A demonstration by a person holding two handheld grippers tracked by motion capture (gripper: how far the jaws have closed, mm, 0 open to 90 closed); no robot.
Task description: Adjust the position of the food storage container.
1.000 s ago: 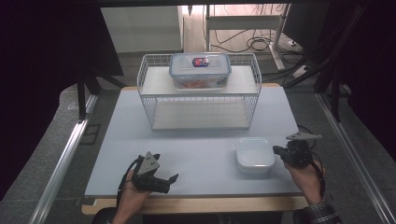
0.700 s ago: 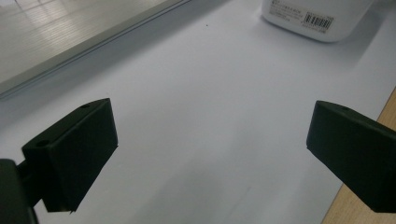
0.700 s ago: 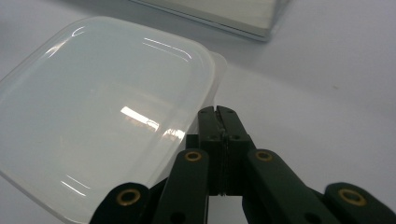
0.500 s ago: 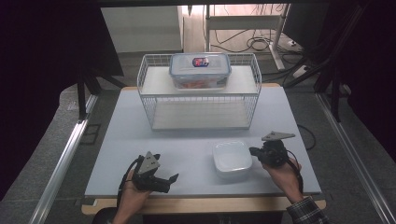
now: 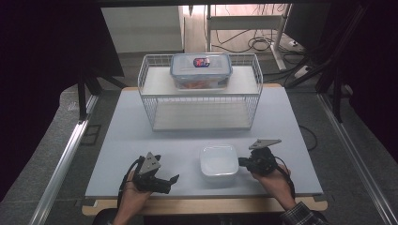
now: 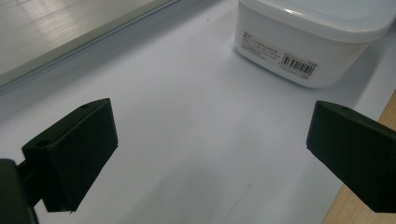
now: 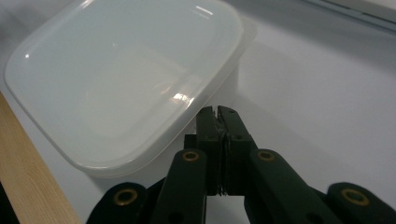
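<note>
White lidded plastic container (image 5: 218, 162) sits on the pale counter (image 5: 141, 136), near the front edge, between the two tools. In the left tool view it (image 6: 308, 39) shows a side wall with a barcode label (image 6: 299, 64), top right of frame. In the right tool view its translucent lid (image 7: 126, 79) is on, rounded corners, and the light wood edge strip of the counter (image 7: 28, 172) runs beside it.

Right tool (image 5: 243, 162) is closed, jaws pressed together with nothing between them, tips right at the container's right side; in the right tool view the tool (image 7: 218, 112) has its tips at the lid rim, contact likely but can't confirm. Person's right hand (image 5: 274, 176) holds it, grey three-cornered plate (image 5: 265, 143) on top.

Left tool (image 5: 172, 180) is wide open, empty, jaws pointing toward the container, clearly apart from it. Left tool view: both black jaws far apart at left and right edges, bare counter between, tool (image 6: 210, 154) over nothing. Left hand (image 5: 136, 190) grips it low at the front edge.

Further back: white wire rack (image 5: 202, 110) on the counter, two levels. On its top shelf a clear snap-lock food box (image 5: 201, 70) with blue-rimmed lid, reddish contents, small label on top. Lower shelf bare. Cables on the floor (image 5: 253, 44) behind the counter.
</note>
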